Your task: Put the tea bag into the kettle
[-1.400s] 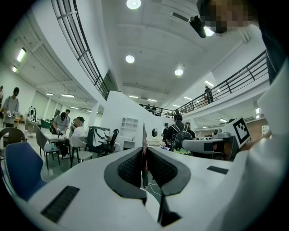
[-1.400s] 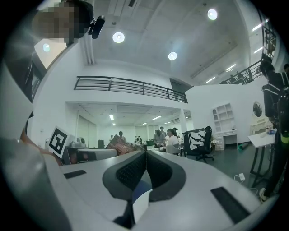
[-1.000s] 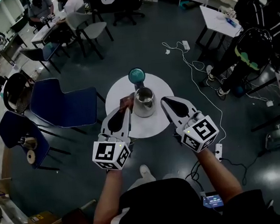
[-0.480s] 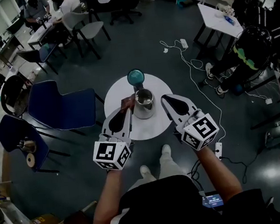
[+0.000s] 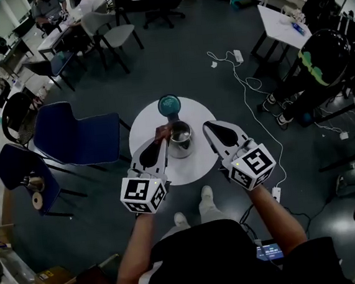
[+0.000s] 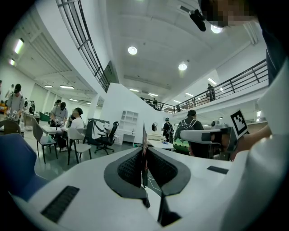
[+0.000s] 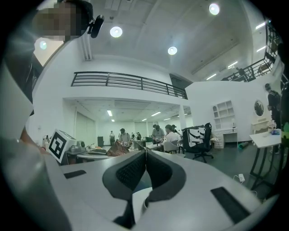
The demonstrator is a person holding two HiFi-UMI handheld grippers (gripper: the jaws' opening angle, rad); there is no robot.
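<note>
My left claw point(image 6: 144, 155) pinches the tea bag point(image 5: 161, 132) just beside the kettle point(image 5: 180, 134), right claw point(image 7: 145, 157) pressed together; releasing here would likely miss.

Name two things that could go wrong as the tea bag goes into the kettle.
1. The tea bag in the left gripper sits at the rim of the kettle, not clearly over its mouth; released now, it may drop onto the table.
2. The right gripper is shut, clear of the kettle, so a nudge could shift it.
</note>
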